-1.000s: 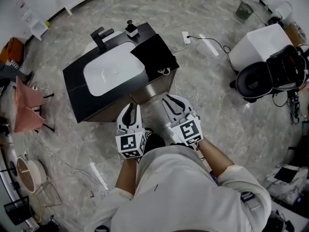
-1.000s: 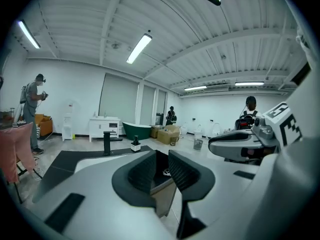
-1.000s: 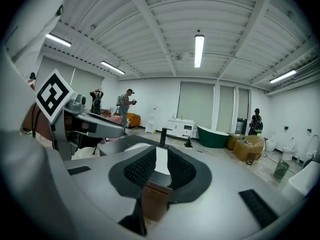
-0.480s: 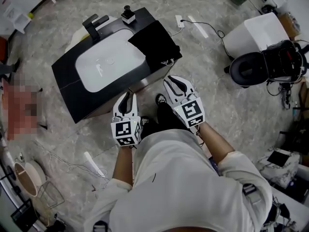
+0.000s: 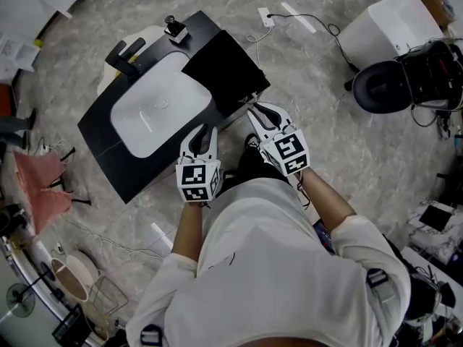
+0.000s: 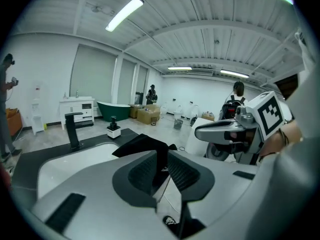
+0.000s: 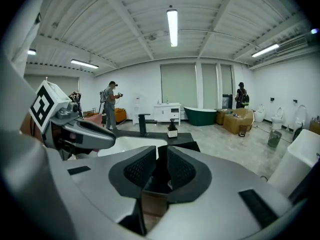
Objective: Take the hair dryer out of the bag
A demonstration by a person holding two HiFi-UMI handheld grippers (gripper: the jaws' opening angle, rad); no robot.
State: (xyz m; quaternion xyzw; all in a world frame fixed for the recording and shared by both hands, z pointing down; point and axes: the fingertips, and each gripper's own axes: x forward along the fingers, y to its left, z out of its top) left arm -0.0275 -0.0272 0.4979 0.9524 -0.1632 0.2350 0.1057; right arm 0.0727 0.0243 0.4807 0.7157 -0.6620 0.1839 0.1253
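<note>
A black bag (image 5: 221, 71) lies on the right part of the black vanity counter (image 5: 108, 157), beside the white basin (image 5: 155, 110). No hair dryer shows in any view. My left gripper (image 5: 205, 132) hovers over the counter's near edge, just in front of the basin. Its jaws stand a narrow slit apart with nothing between them. My right gripper (image 5: 257, 110) points at the bag's near right corner, jaws also a narrow slit apart and empty. The bag (image 6: 142, 145) shows past the jaws in the left gripper view. In the right gripper view the bag (image 7: 187, 146) lies close ahead.
A black faucet (image 5: 123, 53) and a small dispenser (image 5: 176, 29) stand at the counter's far side. On the floor are a power strip (image 5: 264, 16) with cable, a white box (image 5: 391, 24), dark equipment (image 5: 412, 78) and a rack with pink cloth (image 5: 36, 186).
Both grippers have moved forward and lower, from in front of the vanity to its near edge. The right one now sits at the bag's corner.
</note>
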